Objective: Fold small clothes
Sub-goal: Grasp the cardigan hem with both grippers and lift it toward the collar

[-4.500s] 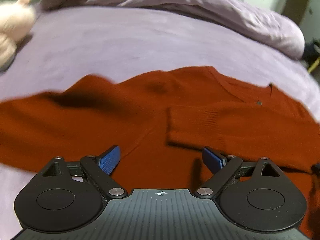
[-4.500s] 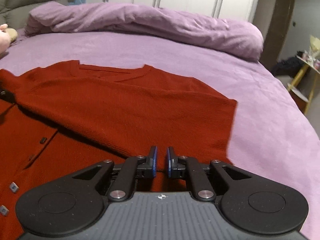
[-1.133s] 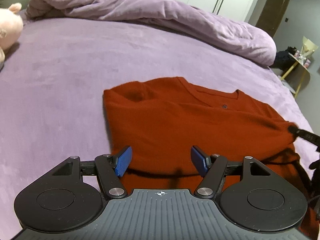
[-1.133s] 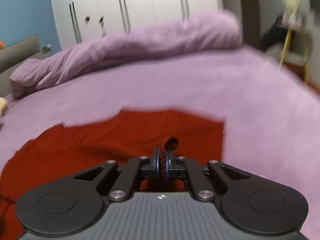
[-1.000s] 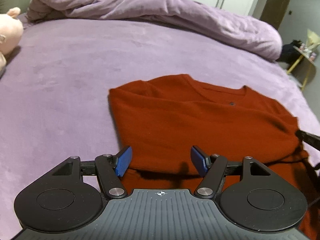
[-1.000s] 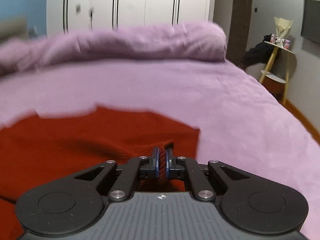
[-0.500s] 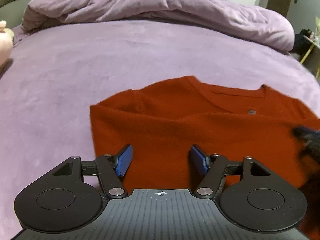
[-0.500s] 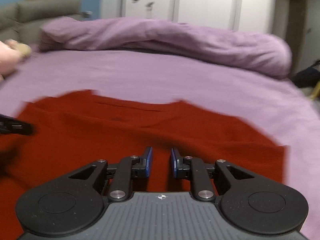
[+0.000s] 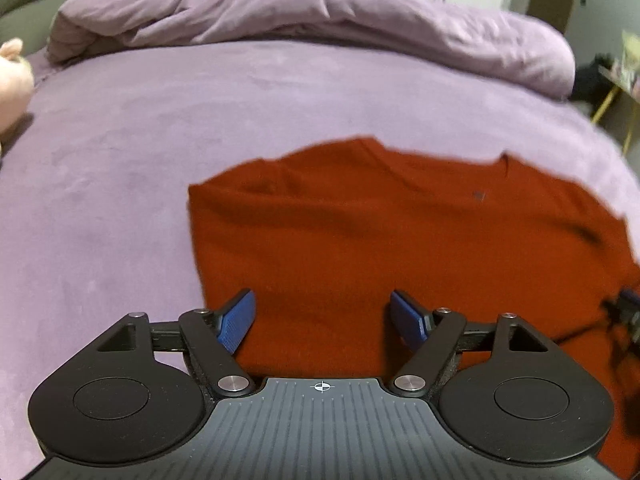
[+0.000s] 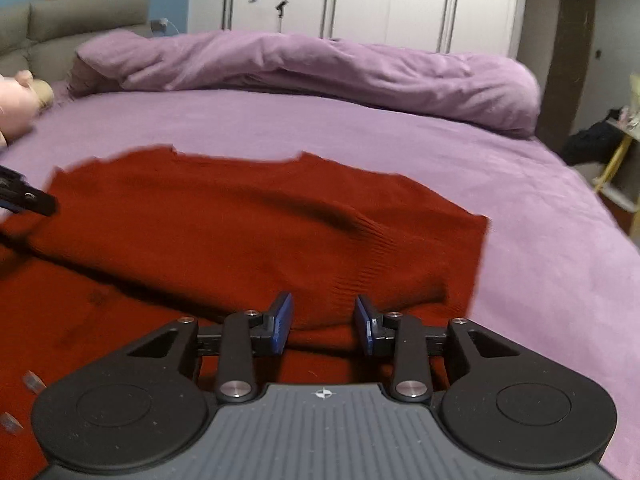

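Fingers (image 9: pixel 238 321) of the left gripper (image 9: pixel 323 322) standing wide apart and spreading further, blue pads hovering over the near left part of the red cardigan (image 9: pixel 360 240), nothing pinched between them. Fingers (image 10: pixel 282 322) of the right gripper (image 10: pixel 324 322) parting as well, a narrower gap, with the ribbed folded edge of the same cardigan (image 10: pixel 260 240) lying just beyond and below the pads, not pressed by them.

Lying flat on the purple bed (image 9: pixel 160 120), folded into a rough rectangle, neckline toward the far side, one small button showing near the collar in the left view. Sitting well short of the rolled purple duvet (image 9: pixel 320 16) along the far edge. Peeking in at the left edge of the bed, a pink plush toy (image 9: pixel 12 80). Showing in each view, the other gripper's tip at the frame edge over the cloth.

Differing from a second ago: right pads then clamped together on a raised fold of the knit, now released and the fold lying down. Differing from several seconds ago: garment then spread wide with a sleeve stretched out, now gathered into a compact shape. Left pads somewhat wider than a second ago.
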Available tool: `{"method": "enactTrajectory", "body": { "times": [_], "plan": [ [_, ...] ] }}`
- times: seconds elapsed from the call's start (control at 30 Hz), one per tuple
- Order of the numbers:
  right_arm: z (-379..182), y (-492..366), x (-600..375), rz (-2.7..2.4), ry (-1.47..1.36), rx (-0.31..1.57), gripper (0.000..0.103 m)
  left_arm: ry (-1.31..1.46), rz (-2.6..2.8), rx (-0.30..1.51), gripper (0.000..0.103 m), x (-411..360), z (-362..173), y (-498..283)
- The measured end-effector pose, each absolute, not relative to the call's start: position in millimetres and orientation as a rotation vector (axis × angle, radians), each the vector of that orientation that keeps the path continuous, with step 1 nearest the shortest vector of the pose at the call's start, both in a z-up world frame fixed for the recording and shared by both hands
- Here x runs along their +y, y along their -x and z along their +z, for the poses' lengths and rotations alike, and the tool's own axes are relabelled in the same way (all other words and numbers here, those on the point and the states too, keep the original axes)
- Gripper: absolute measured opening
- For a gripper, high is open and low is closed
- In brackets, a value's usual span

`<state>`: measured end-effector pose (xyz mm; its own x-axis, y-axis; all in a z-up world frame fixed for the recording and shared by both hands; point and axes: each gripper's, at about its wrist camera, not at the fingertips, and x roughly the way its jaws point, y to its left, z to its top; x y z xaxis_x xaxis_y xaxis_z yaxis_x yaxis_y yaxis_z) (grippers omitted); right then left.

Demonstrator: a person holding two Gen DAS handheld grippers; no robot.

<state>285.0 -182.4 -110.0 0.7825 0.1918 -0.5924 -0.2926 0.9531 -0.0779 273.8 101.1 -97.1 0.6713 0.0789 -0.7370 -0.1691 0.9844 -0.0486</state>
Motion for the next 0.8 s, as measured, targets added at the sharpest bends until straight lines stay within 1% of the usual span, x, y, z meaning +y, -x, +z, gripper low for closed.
{"method": "enactTrajectory", "body": {
  "times": [0.1, 0.37, 0.6, 0.8],
  "plan": [
    [-109, -294, -191, 0.245, 0.112, 0.653, 0.032, 0.097, 0.157, 0.824, 0.08, 97, -99, -276],
    [-112, -290, -176, 0.222, 0.216, 0.659, 0.032, 0.042, 0.184, 0.854, 0.084, 91, -101, -277],
    [-107, -297, -172, 0.206, 0.228, 0.699, 0.032, -0.013, 0.216, 0.885, 0.084, 83, -96, -274],
    [-99, -301, -168, 0.2, 0.232, 0.746, 0.032, 0.021, 0.177, 0.897, 0.083, 92, -93, -267]
  ]
}}
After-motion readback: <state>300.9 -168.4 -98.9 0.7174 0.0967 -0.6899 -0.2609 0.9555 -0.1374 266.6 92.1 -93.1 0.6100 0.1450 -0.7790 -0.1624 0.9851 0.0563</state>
